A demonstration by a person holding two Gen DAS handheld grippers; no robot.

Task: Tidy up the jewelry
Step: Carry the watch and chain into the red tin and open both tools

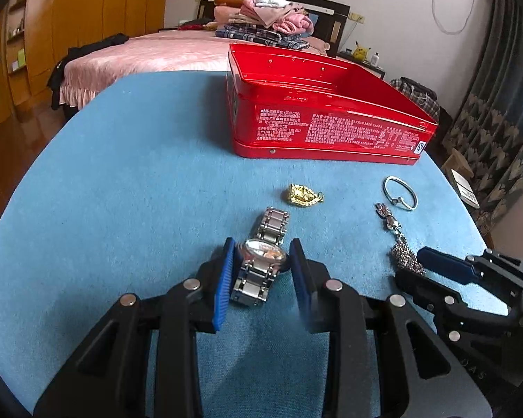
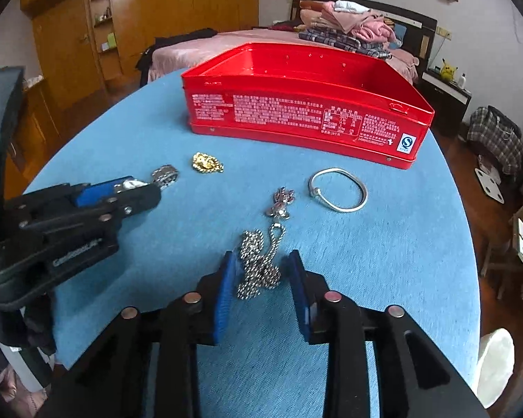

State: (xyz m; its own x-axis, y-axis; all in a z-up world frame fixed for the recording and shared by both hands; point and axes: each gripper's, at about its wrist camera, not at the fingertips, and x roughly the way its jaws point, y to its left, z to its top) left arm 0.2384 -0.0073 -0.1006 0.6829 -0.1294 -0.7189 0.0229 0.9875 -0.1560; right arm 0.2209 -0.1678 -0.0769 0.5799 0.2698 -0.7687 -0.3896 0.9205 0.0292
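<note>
My left tool (image 1: 261, 254) pinches the silver metal-link wristwatch (image 1: 261, 261) at its round face, both blue pads tight against the case, while the band trails on the blue cloth-covered counter (image 1: 139, 191) toward the far side. My right tool (image 2: 261, 268) stands slightly spread around the heap of silver bead-chain necklace (image 2: 258, 268); the left pad sits just beside the chain and the right pad is clear of it, so nothing is pinched there. The necklace's chain runs away from me to a small sparkling silver pendant (image 2: 280, 202) lying flat on the cloth. To the right of the pendant lies a plain silver bangle bracelet (image 2: 338, 190), apart from everything else. To the far left of the pendant, near the watch band's end, rests a crumpled gold chain ornament (image 2: 205, 163). Beyond all of these, at the far side of the counter, stands the open rectangular red tin box (image 2: 307, 118) with white printed text on its near wall.
</note>
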